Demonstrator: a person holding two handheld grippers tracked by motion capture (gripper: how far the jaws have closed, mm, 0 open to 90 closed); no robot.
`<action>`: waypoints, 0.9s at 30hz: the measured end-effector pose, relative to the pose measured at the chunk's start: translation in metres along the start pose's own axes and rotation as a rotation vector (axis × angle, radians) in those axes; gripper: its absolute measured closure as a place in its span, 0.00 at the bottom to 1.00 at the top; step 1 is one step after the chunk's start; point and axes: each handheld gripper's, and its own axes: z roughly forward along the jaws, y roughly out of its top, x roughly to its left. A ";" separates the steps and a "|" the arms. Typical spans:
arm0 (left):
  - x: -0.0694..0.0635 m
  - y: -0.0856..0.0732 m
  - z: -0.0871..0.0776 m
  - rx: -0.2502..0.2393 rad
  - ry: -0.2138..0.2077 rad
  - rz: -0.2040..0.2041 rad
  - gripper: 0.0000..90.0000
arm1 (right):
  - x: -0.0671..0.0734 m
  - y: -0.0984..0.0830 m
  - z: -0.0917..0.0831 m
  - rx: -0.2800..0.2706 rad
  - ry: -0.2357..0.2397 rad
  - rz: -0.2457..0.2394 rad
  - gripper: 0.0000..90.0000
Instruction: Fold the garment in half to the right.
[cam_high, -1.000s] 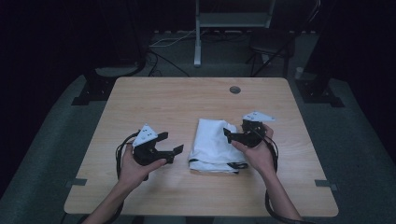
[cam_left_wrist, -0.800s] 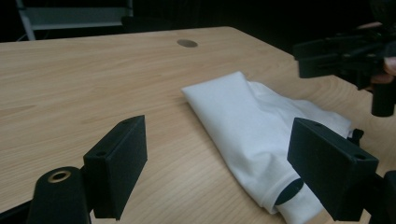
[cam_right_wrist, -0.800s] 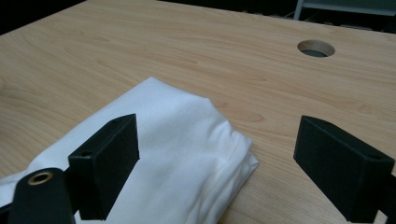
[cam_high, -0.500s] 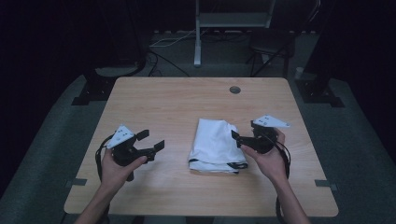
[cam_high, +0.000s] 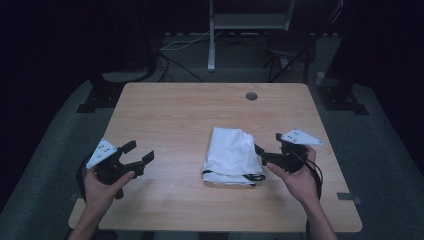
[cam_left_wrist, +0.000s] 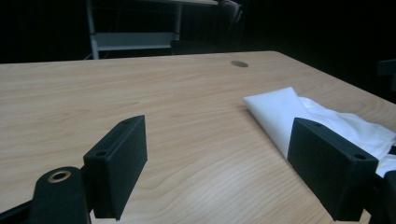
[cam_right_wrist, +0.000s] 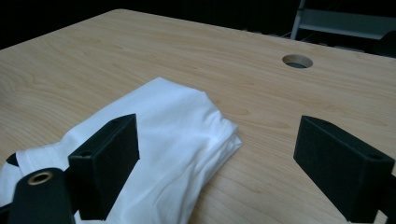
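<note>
One wooden table (cam_high: 175, 115) carries the folded white garment (cam_high: 231, 156) right of centre, looking finished. Beside it, my right gripper (cam_high: 267, 155) is released; my left gripper (cam_high: 138, 152) gapes well apart. Little remains.

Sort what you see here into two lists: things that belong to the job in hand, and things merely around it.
Part of the job:
- folded white cloth
- left gripper, jaws open
- right gripper, jaws open, beside the cloth
- wooden table

Merely around:
- round hole in the tabletop
- metal stand behind the table
- cables on the floor
</note>
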 end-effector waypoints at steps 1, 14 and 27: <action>0.001 -0.001 -0.002 0.002 0.003 -0.002 0.22 | 0.000 -0.001 -0.002 -0.002 -0.001 -0.001 0.15; 0.006 -0.011 -0.021 -0.005 0.035 0.012 0.22 | -0.011 -0.015 -0.026 -0.012 -0.014 0.011 0.15; 0.007 -0.024 -0.034 -0.001 0.049 0.019 0.22 | -0.023 -0.030 -0.047 -0.028 -0.037 0.035 0.15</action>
